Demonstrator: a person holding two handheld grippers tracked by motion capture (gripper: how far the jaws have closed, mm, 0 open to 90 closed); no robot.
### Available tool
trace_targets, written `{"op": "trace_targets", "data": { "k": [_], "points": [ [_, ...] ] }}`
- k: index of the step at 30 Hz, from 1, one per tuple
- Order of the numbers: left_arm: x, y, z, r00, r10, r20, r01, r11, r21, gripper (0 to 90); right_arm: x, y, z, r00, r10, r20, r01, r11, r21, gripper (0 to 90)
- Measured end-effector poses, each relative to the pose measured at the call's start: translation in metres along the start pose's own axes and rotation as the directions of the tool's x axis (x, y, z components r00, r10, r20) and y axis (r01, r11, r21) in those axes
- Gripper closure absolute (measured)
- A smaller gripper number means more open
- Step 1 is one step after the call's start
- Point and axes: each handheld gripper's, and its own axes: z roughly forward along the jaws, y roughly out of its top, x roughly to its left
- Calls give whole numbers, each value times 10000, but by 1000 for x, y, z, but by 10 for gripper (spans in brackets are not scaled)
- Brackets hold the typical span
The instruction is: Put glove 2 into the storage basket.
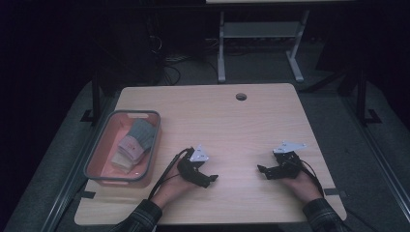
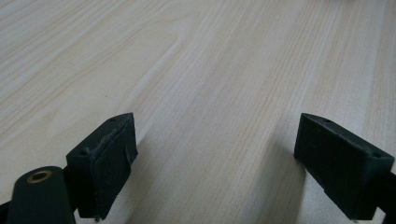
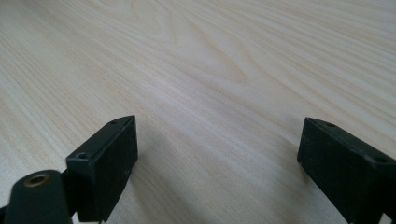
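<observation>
My left gripper rests low over the wooden table, near the front and left of centre, held in a hand. Its jaws stand wide open in the left gripper view, with bare wood between them. My right gripper sits at the front right, pointing toward the left one. The right gripper view shows it open too, nothing between the jaws. A pink basket with a grey rim stands at the table's left and holds folded cloths in grey, pink and beige.
A small round hole sits near the table's far edge. Cables trail from both grippers toward the front. Beyond the table stands a white metal frame on a dark floor.
</observation>
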Motion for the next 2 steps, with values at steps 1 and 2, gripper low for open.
{"op": "trace_targets", "data": {
  "k": [1, 2],
  "points": [
    [0, 0, 0, 10000, 0, 0, 0, 10000, 2, 123, 0, 0, 0, 10000, -1, 1, 1, 10000, -1, 117],
    [0, 0, 0, 10000, 2, 0, -2, 10000, 2, 123, 0, 0, 0, 10000, 0, 1, 0, 10000, 0, 118]
  ]
}}
